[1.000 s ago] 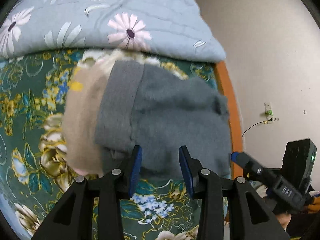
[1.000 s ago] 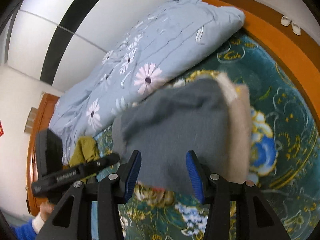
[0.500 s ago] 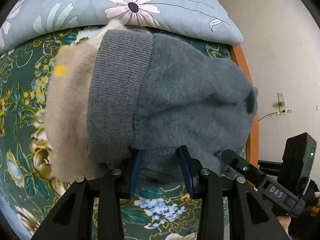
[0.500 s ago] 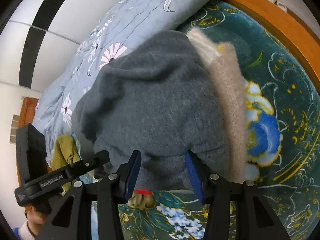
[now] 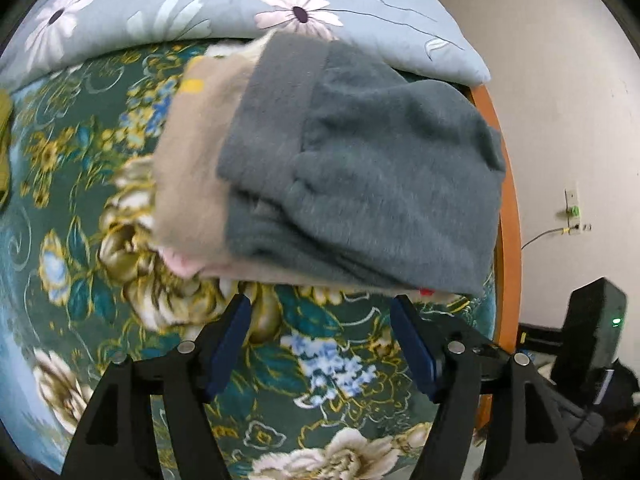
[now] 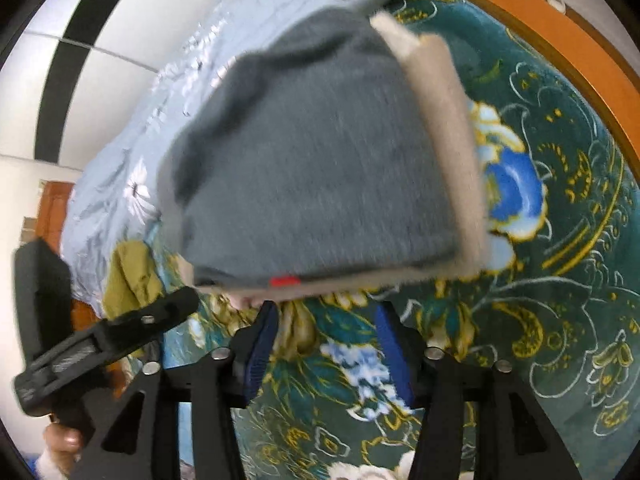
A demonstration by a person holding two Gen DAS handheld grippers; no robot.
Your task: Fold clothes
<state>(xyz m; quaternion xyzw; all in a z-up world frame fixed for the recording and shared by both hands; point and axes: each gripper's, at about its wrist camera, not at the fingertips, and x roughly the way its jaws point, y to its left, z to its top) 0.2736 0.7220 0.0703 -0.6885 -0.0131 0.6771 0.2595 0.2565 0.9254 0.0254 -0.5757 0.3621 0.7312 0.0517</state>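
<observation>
left gripper (image 5: 320,344): jaws wide, empty, just short of the stack | right gripper (image 6: 326,344): jaws wide, empty | grey sweater (image 5: 360,168): folded, lying on the beige garment (image 5: 188,184) on the bed (image 5: 80,240), beside the quilt (image 5: 240,4) | likely stacked to clear folding space

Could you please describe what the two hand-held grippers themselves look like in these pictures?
Both match: the left hand-held gripper and right hand-held gripper have matte black, angular frames with triangular cut-outs, silver round fasteners at the joints, and two fingers faced with dark blue pads. In the right wrist view, the other unit's black handle bears pale lettering too blurred to read.
</observation>
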